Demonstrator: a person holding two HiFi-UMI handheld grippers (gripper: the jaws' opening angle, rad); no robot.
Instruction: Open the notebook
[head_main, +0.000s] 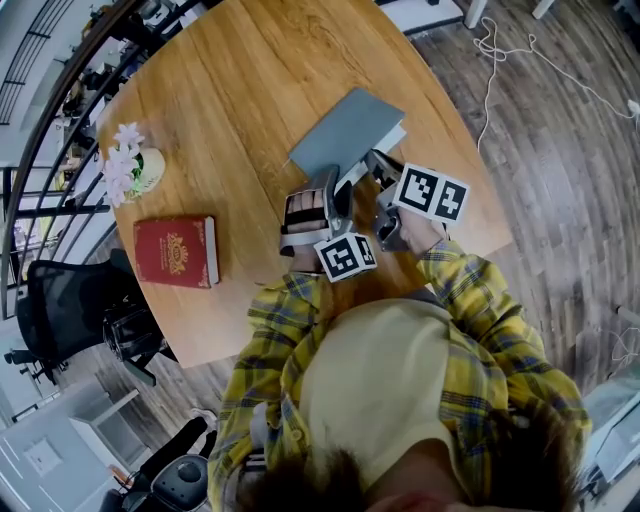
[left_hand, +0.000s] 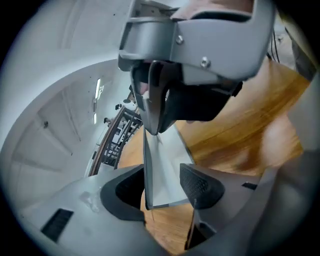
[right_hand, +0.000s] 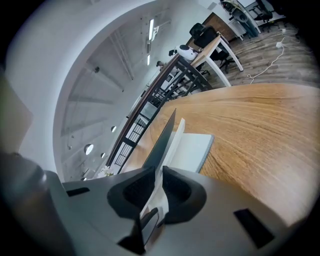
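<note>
grey notebook (head_main: 345, 130), red book (head_main: 178, 252) with gold emblem (head_main: 176, 253)

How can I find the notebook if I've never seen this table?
Find the round wooden table. Right in front of the person in the yellow checked shirt lies the notebook. It is plain grey with its cover lifted, unlike the closed red book with a gold design.
</note>
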